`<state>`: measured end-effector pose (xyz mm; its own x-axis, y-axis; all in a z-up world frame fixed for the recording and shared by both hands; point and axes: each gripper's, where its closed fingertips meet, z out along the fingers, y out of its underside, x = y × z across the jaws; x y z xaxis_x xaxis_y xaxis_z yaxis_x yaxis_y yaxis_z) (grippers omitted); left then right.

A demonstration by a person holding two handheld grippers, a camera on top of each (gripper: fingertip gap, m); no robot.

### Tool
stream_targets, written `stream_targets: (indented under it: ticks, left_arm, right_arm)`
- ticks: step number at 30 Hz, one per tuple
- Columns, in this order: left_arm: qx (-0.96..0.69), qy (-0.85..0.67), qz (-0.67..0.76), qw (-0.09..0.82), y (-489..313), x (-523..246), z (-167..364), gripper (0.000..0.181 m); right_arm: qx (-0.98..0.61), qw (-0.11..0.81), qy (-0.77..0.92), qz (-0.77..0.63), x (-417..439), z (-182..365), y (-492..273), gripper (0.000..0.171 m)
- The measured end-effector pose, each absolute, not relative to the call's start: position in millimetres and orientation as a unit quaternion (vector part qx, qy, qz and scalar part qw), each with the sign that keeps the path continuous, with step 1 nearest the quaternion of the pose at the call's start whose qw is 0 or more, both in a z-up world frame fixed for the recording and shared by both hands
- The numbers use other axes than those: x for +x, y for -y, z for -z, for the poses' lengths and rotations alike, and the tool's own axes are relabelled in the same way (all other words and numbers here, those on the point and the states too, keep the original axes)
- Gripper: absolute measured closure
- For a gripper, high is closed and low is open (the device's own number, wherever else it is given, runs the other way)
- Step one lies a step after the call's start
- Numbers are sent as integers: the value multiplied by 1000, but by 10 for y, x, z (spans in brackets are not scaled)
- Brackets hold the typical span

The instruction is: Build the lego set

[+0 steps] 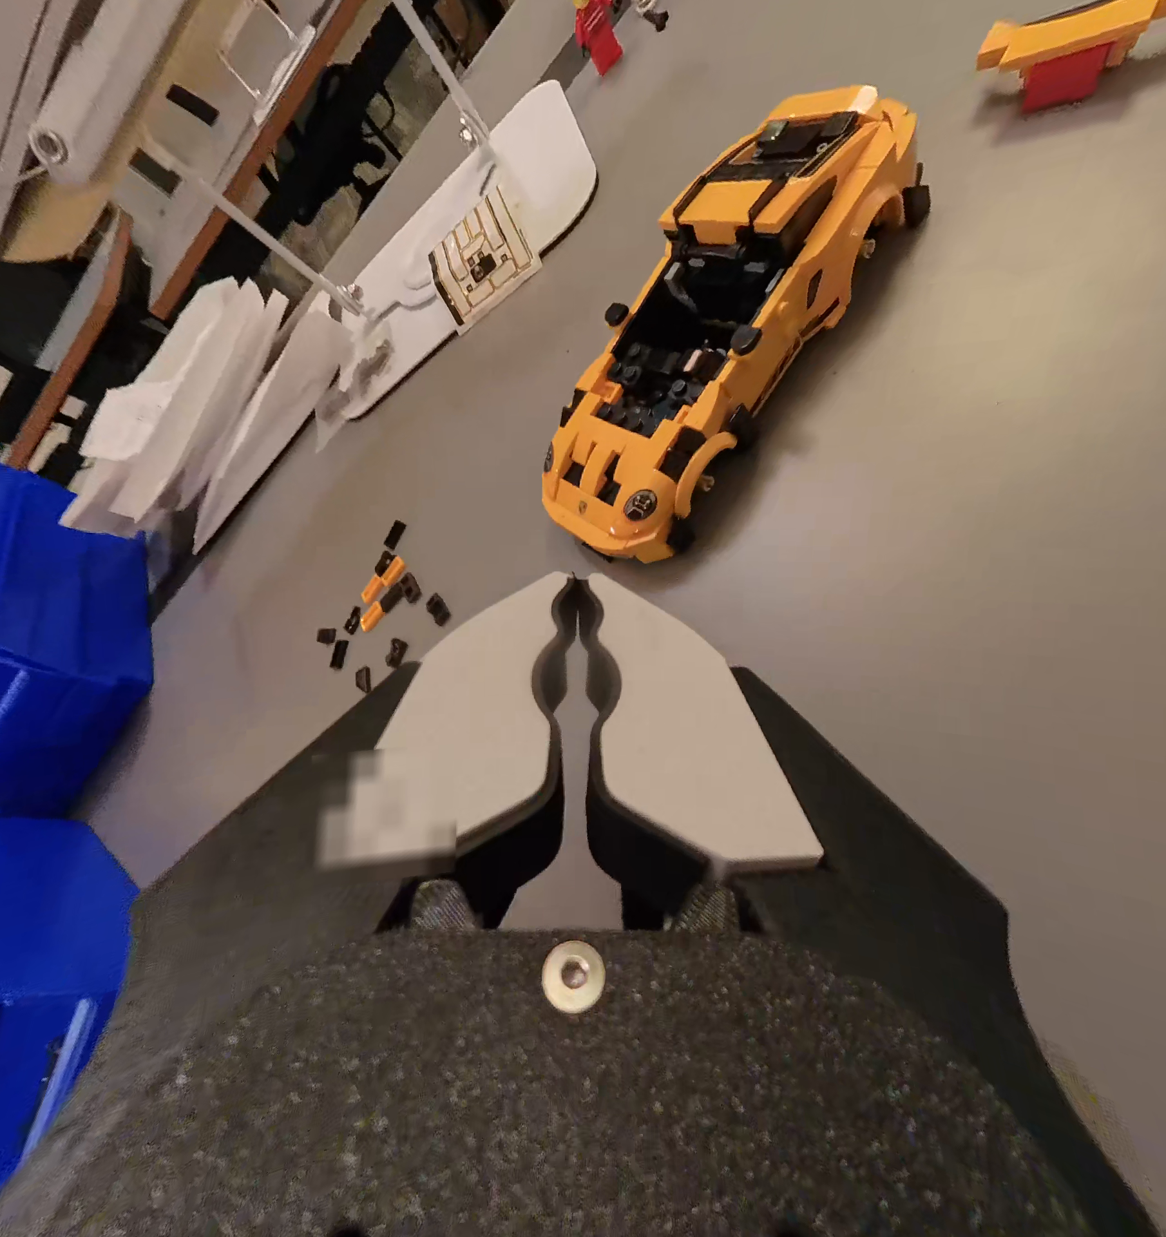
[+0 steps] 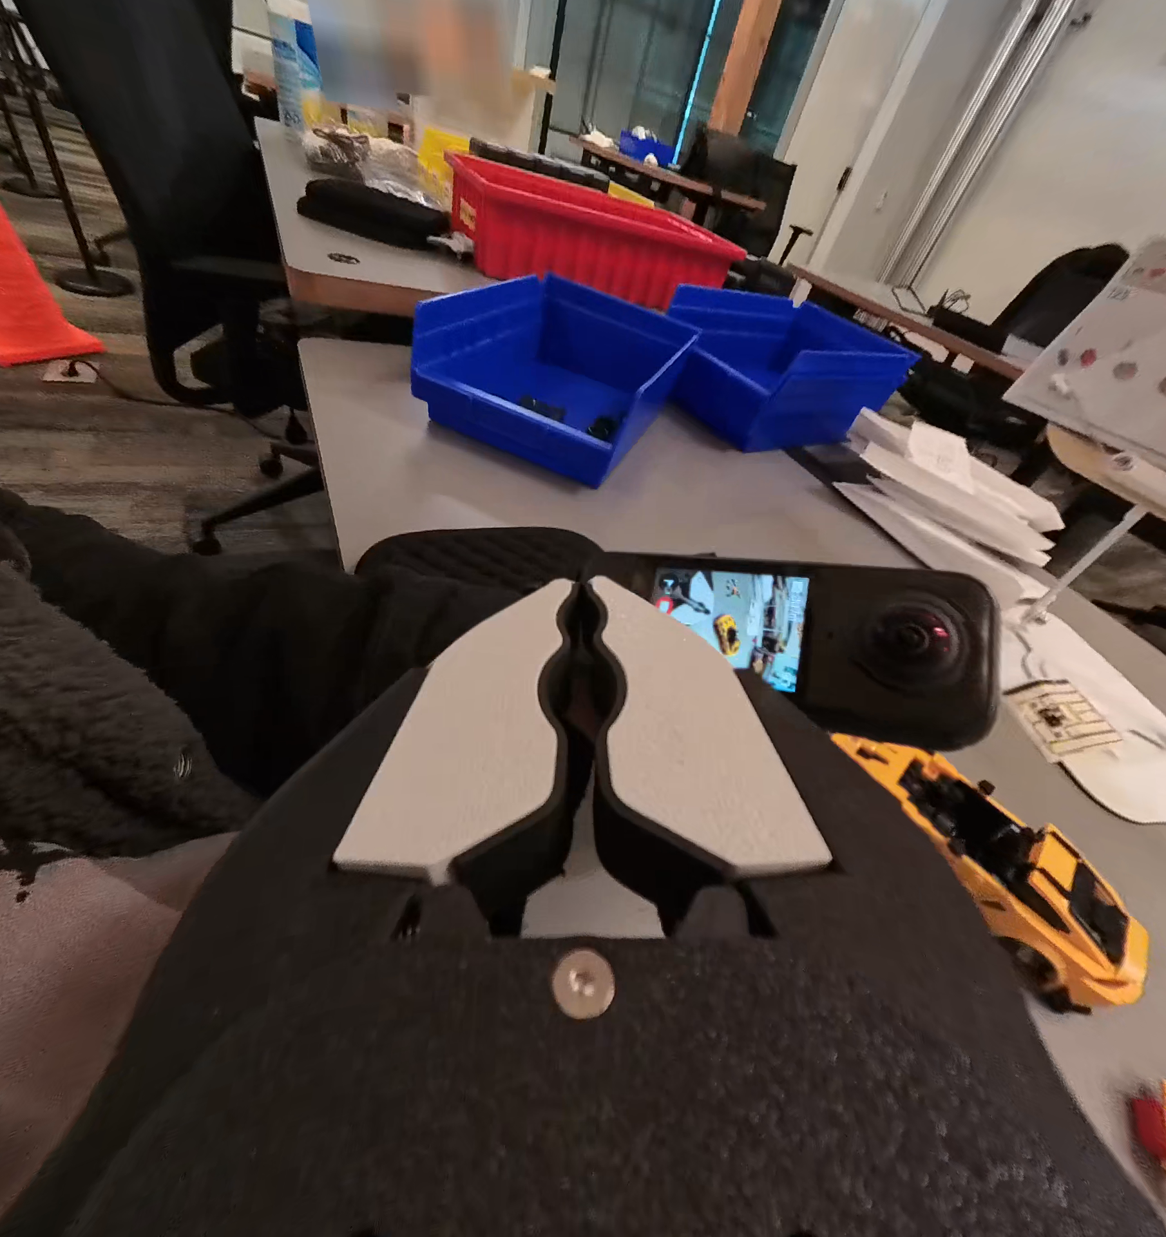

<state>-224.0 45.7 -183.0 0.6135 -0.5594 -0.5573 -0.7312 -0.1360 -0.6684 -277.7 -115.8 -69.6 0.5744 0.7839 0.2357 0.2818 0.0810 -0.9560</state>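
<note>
With both fingers pressed together and nothing between them, the left tool point(image 1: 575, 581) hovers just short of the yellow lego car point(image 1: 721, 335) on the grey tabletop point(image 1: 968, 535). Loose black and orange pieces point(image 1: 379, 602) lie left of it. Right tool point(image 2: 581, 589) likewise closed empty, car beside it.

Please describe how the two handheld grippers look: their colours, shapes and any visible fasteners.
The left gripper and the right gripper look alike. Each has two flat light-grey fingers with wavy black inner edges, seated in a black housing. A rough, speckled dark body lies behind them, with one silver screw in the middle. No cables show.
</note>
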Motion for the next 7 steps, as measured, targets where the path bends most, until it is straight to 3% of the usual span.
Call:
stream_targets:
  ticks: [7]
  left_arm:
    - [-744,-450,-126,478,-416,-2293,1921,181]
  right_arm:
    - [-686,575,408,-178,-2715,885,1110,171]
